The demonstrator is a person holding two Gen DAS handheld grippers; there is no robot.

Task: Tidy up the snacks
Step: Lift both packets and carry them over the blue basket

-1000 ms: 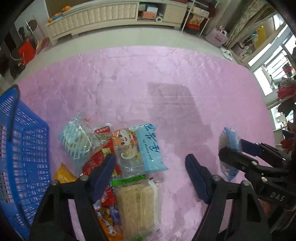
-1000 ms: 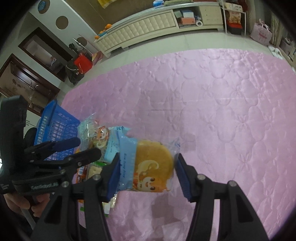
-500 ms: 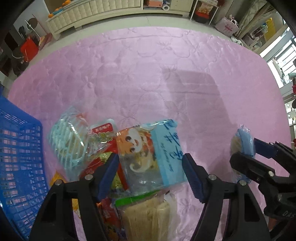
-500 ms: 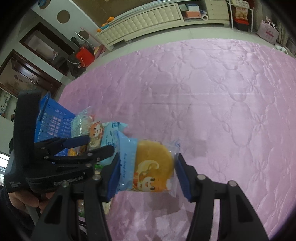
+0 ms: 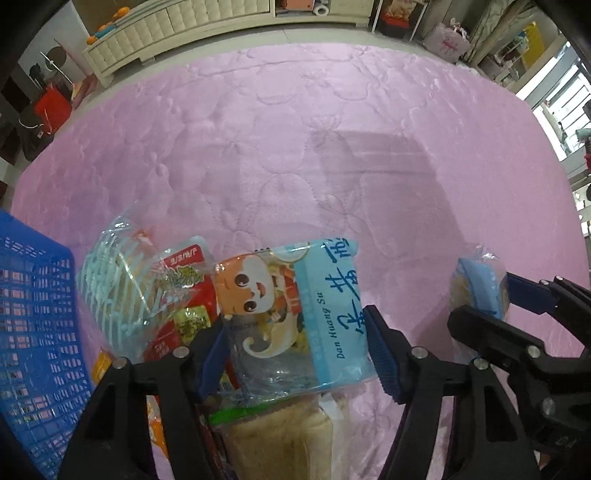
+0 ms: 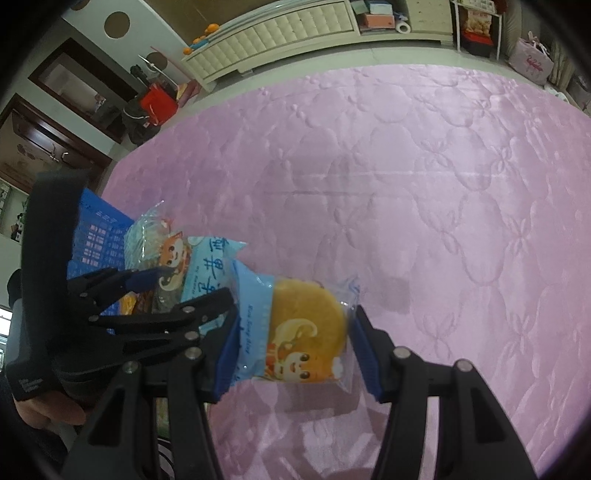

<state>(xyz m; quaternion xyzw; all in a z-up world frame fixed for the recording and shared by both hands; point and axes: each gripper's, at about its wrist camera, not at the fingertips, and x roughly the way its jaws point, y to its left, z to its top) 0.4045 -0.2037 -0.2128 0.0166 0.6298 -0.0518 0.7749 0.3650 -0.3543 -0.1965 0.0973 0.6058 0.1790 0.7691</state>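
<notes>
Left gripper (image 5: 297, 354): jaws closing astride the Dan Huang Su cake pack (image 5: 295, 314), beside blue basket (image 5: 33, 332).
Right gripper (image 6: 290, 347): pinching a cake packet (image 6: 295, 332).

blue cartoon cake packet (image 5: 295, 314) atop snack pile (image 5: 166, 314), second round-cake packet (image 6: 299, 332) raised, blue basket (image 5: 33, 332) left

pink quilted mat (image 5: 258, 147), cream cabinet (image 6: 280, 29), bright window (image 5: 557, 107)

I see a pink quilt (image 5: 258, 147) stitched with flower shapes, a blue lattice basket (image 5: 33, 332), a pale-blue packet (image 5: 295, 314) with an orange cartoon, and black grippers with blue pads (image 6: 356, 347).
</notes>
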